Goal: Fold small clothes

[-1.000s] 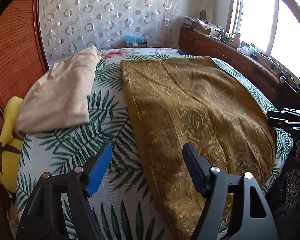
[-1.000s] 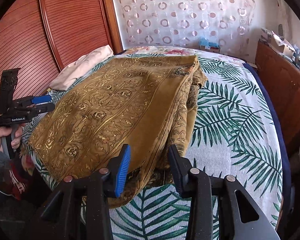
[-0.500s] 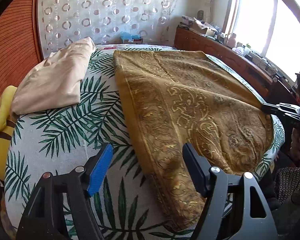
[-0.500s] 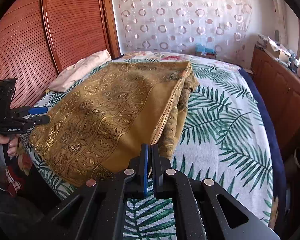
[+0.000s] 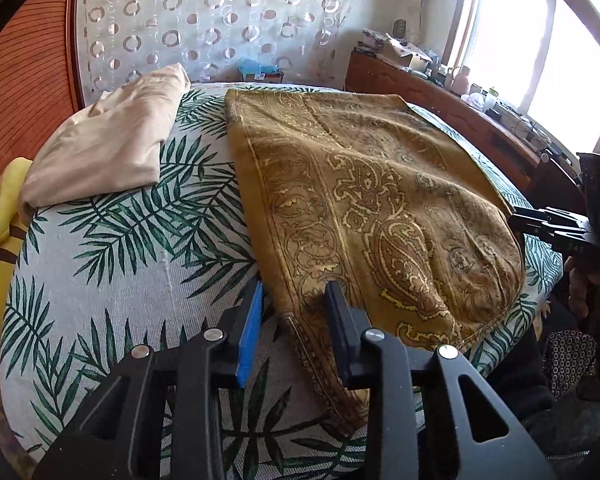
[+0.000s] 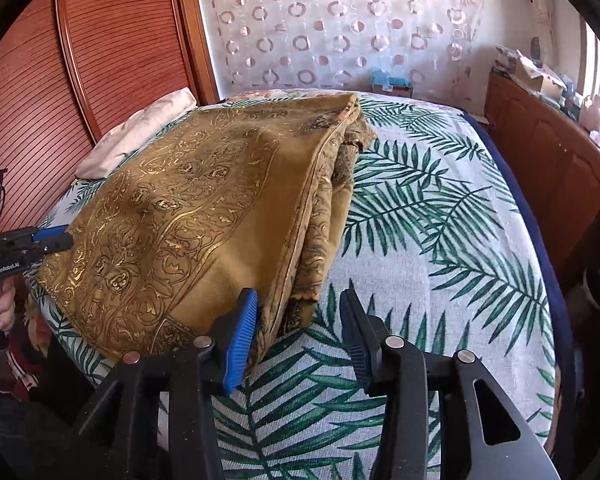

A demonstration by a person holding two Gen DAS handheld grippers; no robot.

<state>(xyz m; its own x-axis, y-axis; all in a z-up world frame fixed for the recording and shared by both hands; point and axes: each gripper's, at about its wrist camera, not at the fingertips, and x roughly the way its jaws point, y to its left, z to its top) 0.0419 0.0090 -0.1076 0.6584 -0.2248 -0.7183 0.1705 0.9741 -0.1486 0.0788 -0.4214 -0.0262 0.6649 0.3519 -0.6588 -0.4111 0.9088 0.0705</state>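
Observation:
A gold paisley cloth (image 5: 364, 200) lies folded in layers on the bed, its near corners hanging over the front edge. My left gripper (image 5: 294, 292) is open, its jaws on either side of the cloth's near left corner. My right gripper (image 6: 298, 304) is open around the cloth's (image 6: 204, 216) stacked right edge at the near corner. Each gripper shows in the other's view, the right gripper (image 5: 556, 232) at the far right and the left gripper (image 6: 32, 242) at the far left.
The bed (image 6: 440, 240) has a palm-leaf cover. A beige pillow (image 5: 104, 148) lies at the back left, a yellow cushion (image 5: 0, 232) at the left edge. A wooden cabinet (image 6: 552, 160) with clutter runs along the right. A wooden panel (image 6: 100, 60) stands behind.
The right gripper shut half a second ago and has opened again at the cloth's right edge. The left gripper has narrowed and moved onto the cloth's near left corner.

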